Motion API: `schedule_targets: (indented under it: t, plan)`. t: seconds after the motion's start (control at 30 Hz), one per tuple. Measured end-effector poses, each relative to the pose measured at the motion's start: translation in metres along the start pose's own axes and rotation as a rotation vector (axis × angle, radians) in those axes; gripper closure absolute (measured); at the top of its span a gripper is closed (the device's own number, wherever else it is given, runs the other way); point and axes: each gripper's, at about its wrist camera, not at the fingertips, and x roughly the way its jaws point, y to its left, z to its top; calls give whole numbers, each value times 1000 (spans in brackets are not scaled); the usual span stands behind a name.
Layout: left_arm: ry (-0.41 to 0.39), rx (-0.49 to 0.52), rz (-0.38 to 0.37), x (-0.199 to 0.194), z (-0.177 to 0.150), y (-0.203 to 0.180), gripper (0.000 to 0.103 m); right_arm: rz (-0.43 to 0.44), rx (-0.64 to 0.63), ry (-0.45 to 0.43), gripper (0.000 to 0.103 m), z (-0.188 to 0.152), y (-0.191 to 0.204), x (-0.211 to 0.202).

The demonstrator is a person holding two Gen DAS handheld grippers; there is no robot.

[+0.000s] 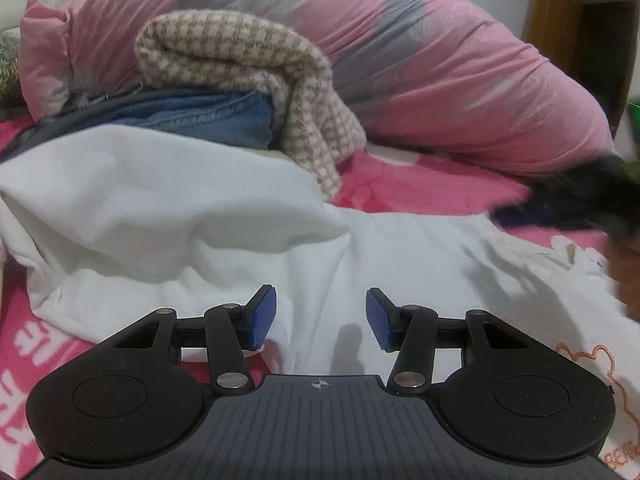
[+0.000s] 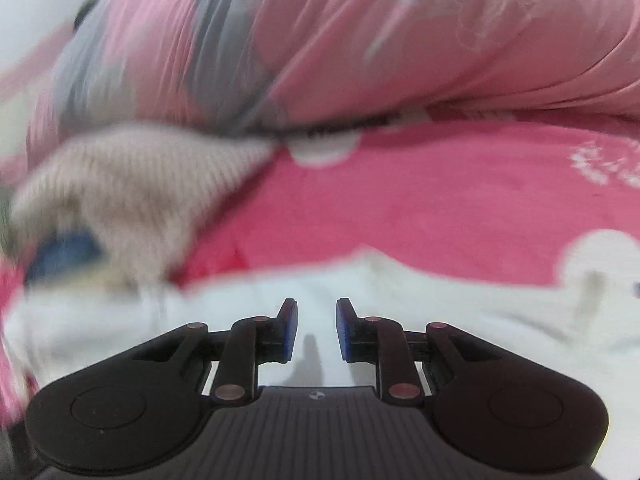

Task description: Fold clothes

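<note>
A white garment lies rumpled across the pink bed sheet, with an orange print at its right end. My left gripper hovers over its middle, open, with nothing between the blue pads. In the blurred right wrist view the same white garment lies under my right gripper. Its jaws stand a narrow gap apart and hold nothing. A dark blur at the right edge of the left wrist view sits over the garment's far end.
Behind the white garment, a folded beige houndstooth garment lies on folded blue jeans. A bulky pink and grey duvet fills the back. A wooden cabinet stands at the far right. Bare pink sheet lies ahead of the right gripper.
</note>
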Motion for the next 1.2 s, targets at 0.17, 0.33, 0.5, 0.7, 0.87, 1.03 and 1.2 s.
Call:
schedule_targets:
  t: [0.17, 0.33, 0.5, 0.7, 0.87, 1.03, 1.2]
  plan:
    - [41, -19, 6, 6, -5, 2, 53, -94, 45, 14, 80, -10, -62, -41]
    - [45, 0, 15, 7, -7, -2, 52, -160, 61, 76, 80, -12, -104, -27]
    - [40, 48, 34, 8, -10, -9, 51, -251, 75, 4, 82, 15, -116, 25]
    - [42, 34, 25, 8, -8, -6, 51, -272, 341, -112, 81, 34, -165, -2]
    - [44, 29, 24, 7, -7, -6, 51, -152, 323, -63, 80, 8, -168, -55]
    - [42, 32, 26, 7, -7, -7, 51, -159, 327, 87, 83, -10, -173, -28]
    - [42, 18, 16, 7, -7, -5, 51, -381, 421, -134, 85, 8, -199, -25]
